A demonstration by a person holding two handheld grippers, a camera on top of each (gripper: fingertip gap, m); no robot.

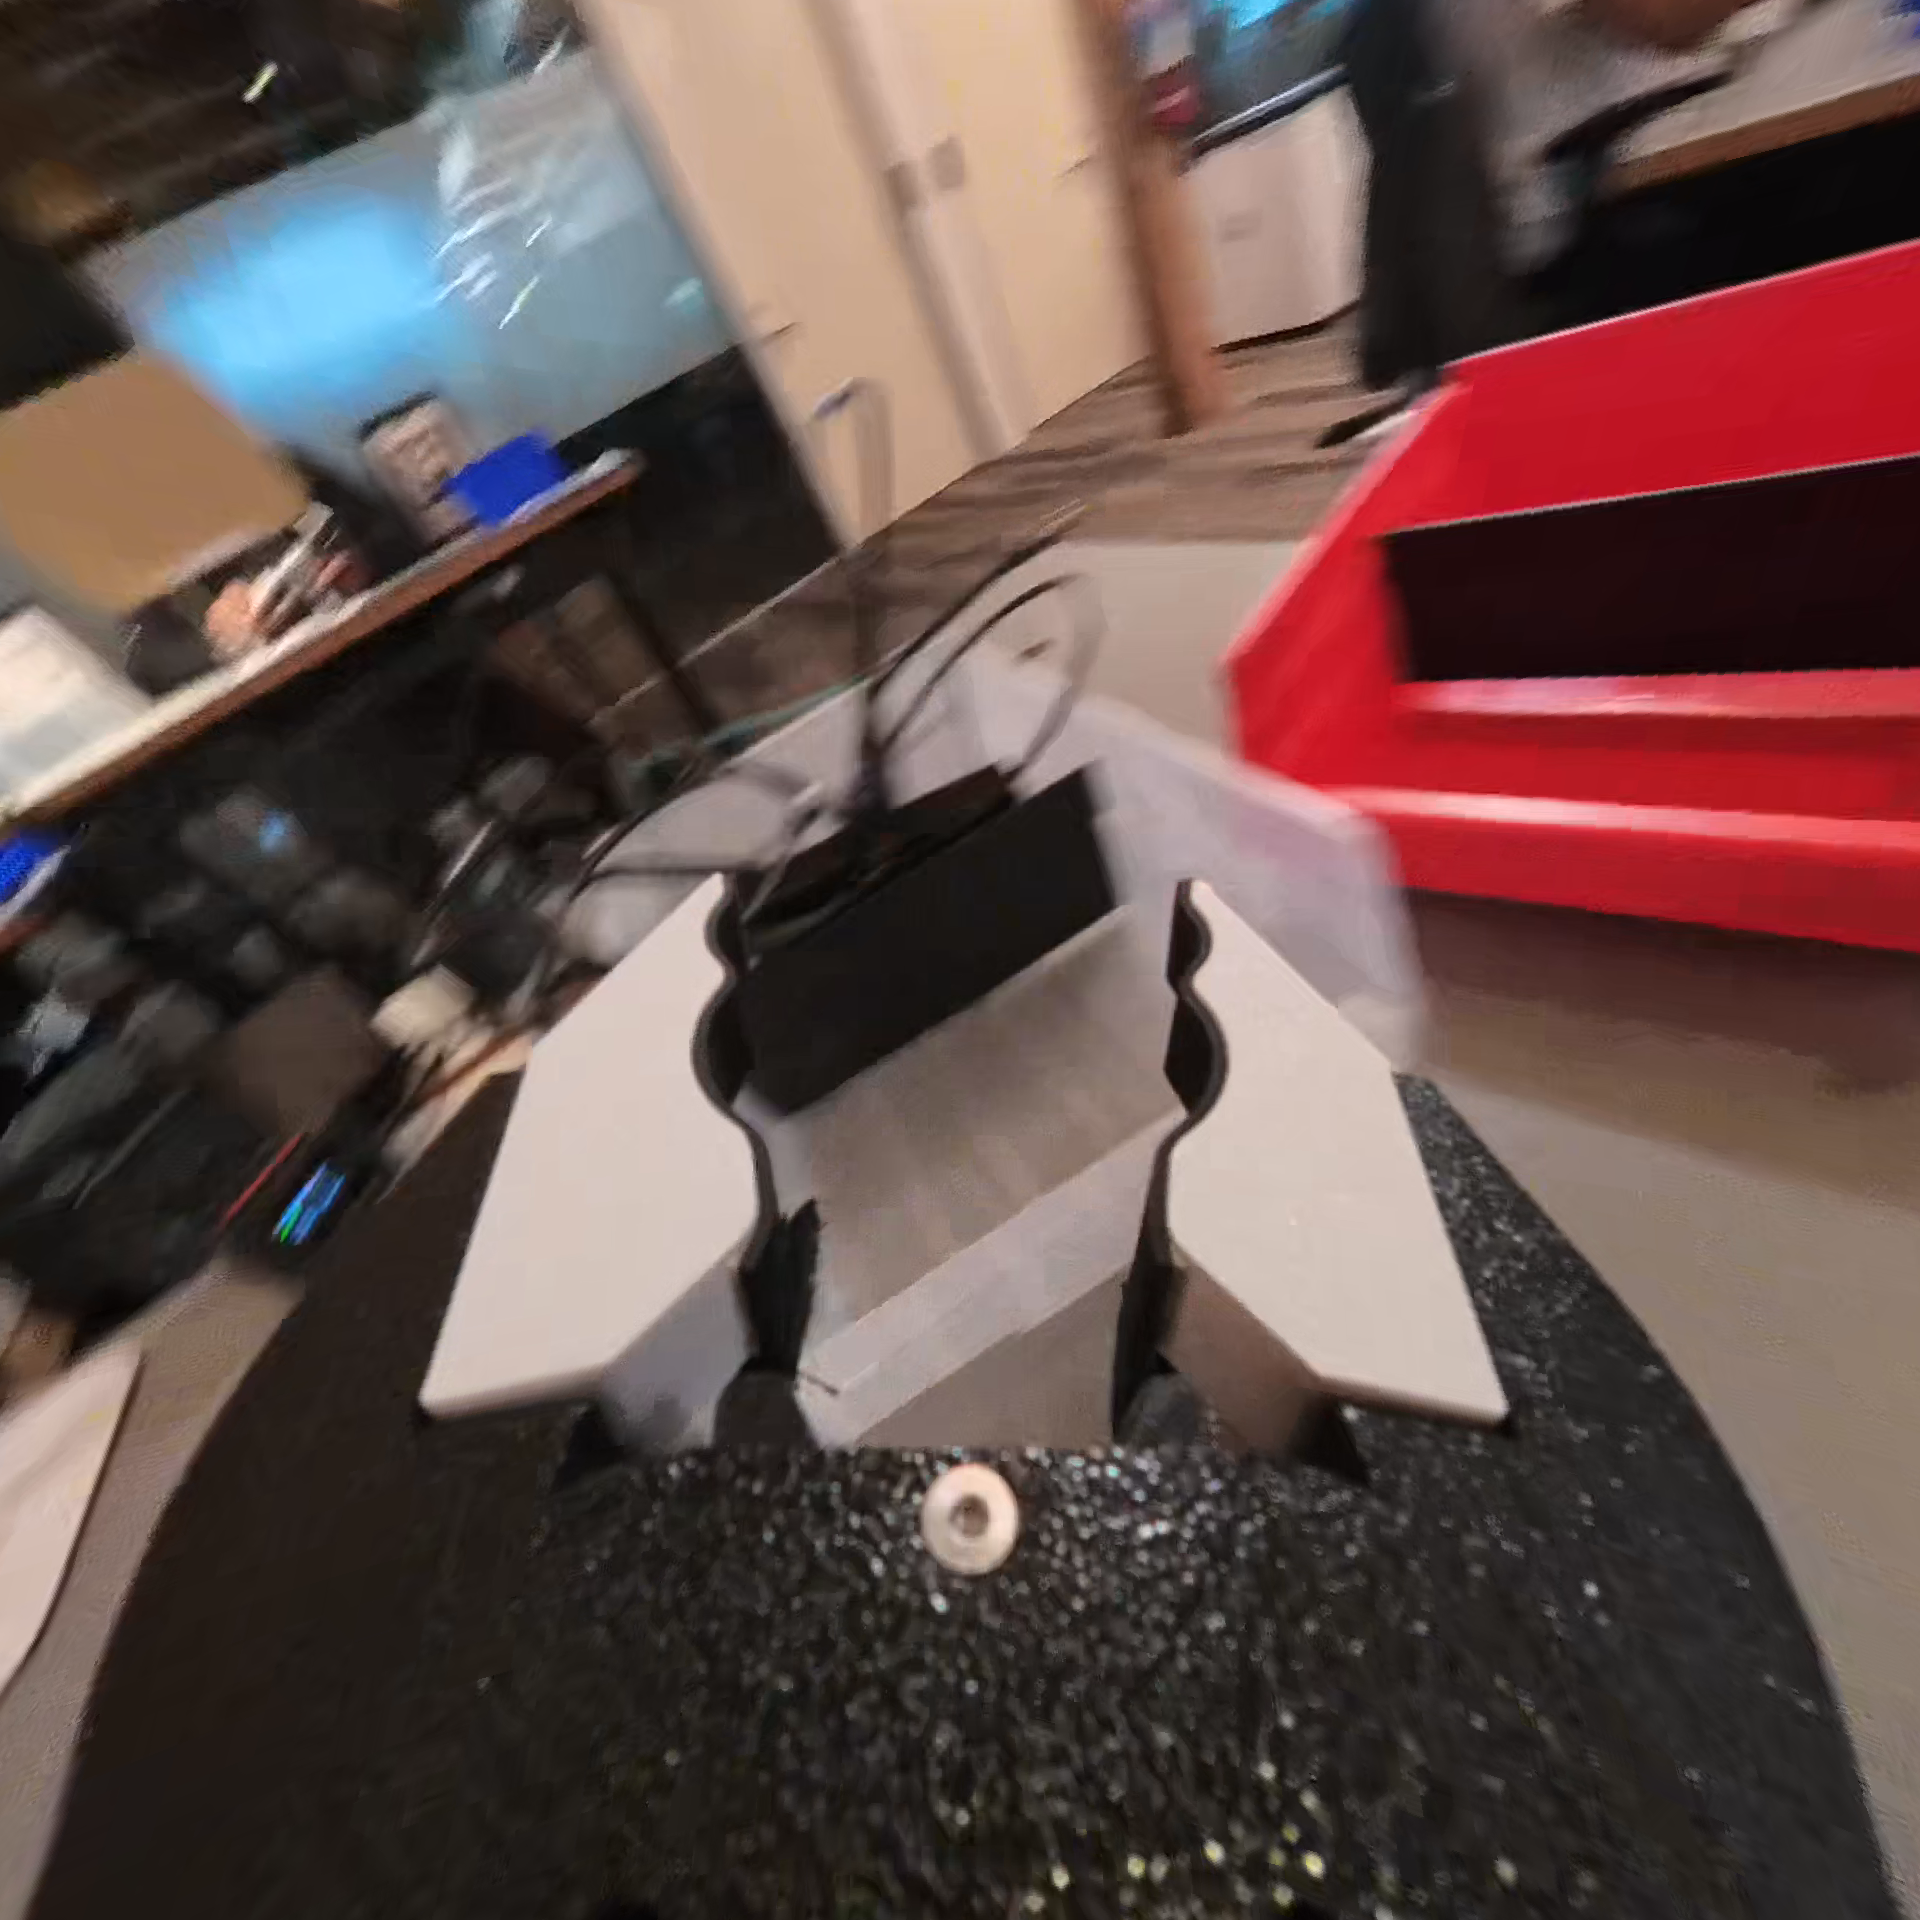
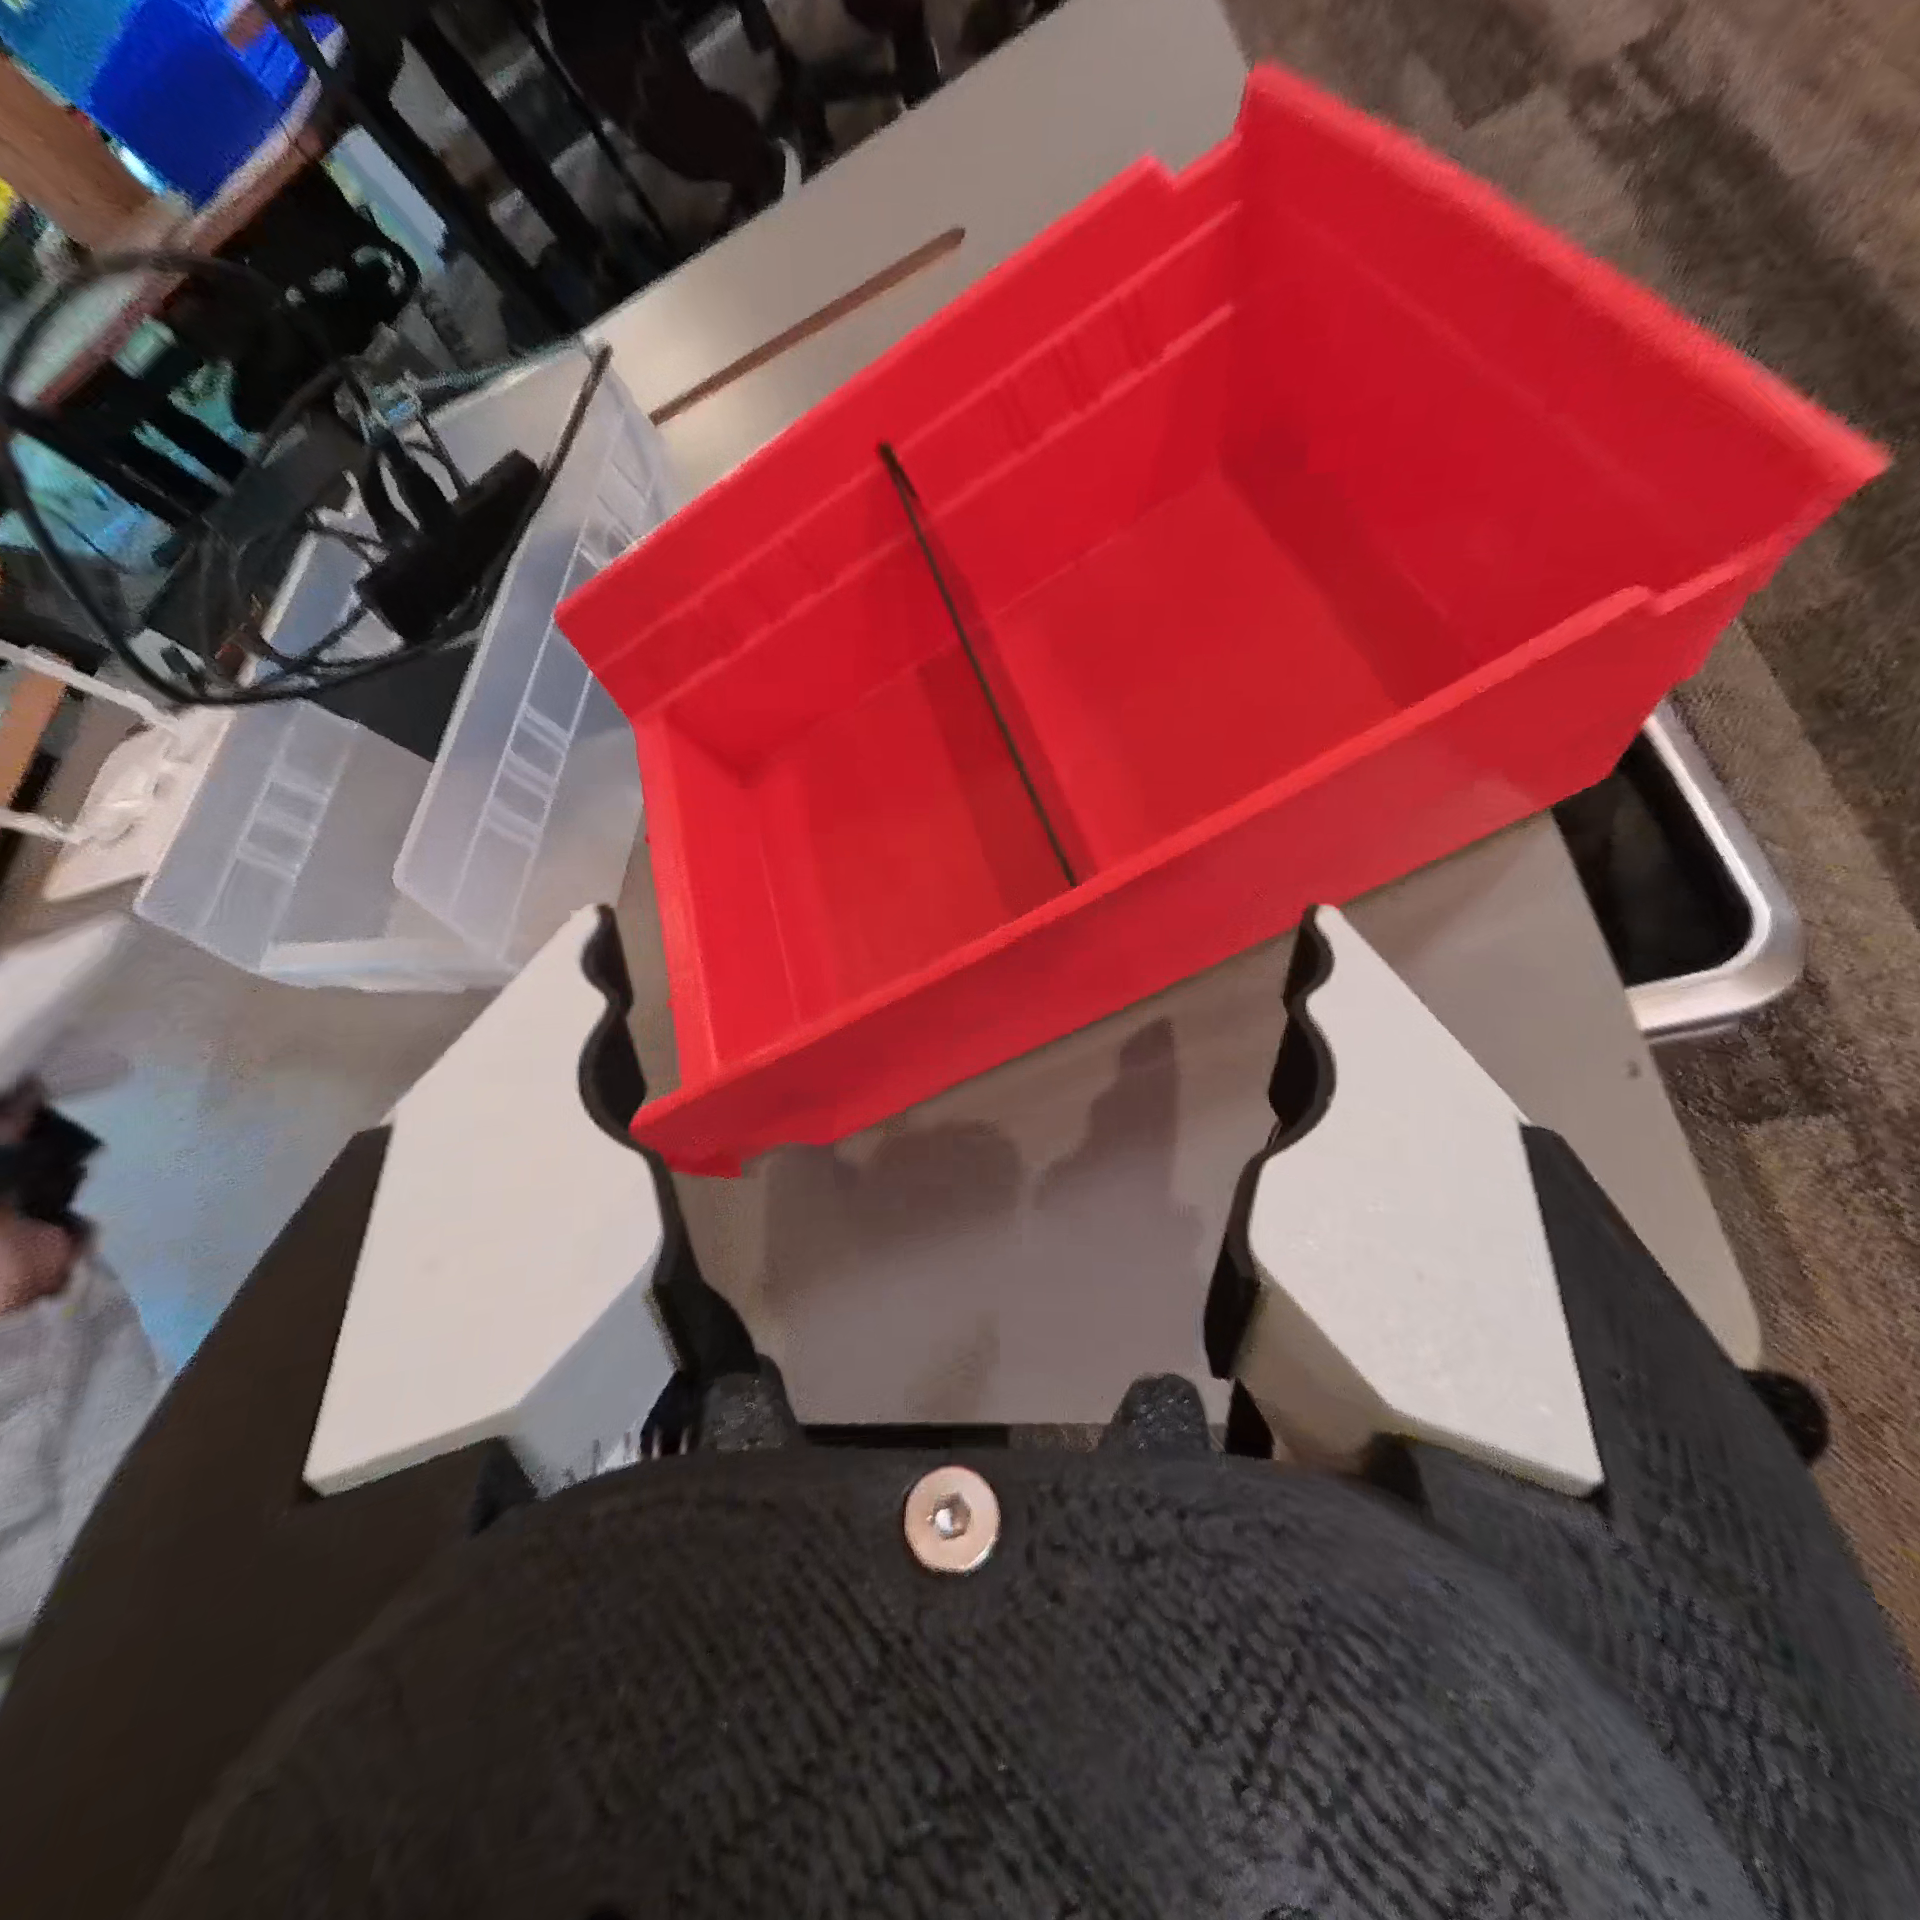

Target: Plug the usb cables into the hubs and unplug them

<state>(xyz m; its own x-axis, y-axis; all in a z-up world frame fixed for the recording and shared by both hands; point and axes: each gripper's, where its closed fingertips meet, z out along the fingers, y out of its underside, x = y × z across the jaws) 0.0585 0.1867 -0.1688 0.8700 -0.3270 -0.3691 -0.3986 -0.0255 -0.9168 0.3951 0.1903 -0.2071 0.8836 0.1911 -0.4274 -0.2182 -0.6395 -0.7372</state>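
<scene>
A clear plastic bin (image 2: 312,873) stands on the table, left of a red bin (image 2: 1247,520). In it are black USB hubs (image 2: 447,561) with tangled black cables (image 2: 94,540). My left gripper (image 1: 951,914) is open and empty, and points at the clear bin (image 1: 1247,821), where the hubs and cables (image 1: 883,821) show blurred behind a black panel (image 1: 935,966). My right gripper (image 2: 956,925) is open and empty, held above the table at the red bin's near rim. I cannot make out single plugs or ports.
The red bin (image 1: 1662,748) has a thin black divider (image 2: 977,665) and nothing else in it. A metal tray (image 2: 1714,935) sits off the table's right edge. Bare grey table (image 2: 997,1247) lies under my right gripper. Desks with clutter (image 1: 312,623) stand beyond.
</scene>
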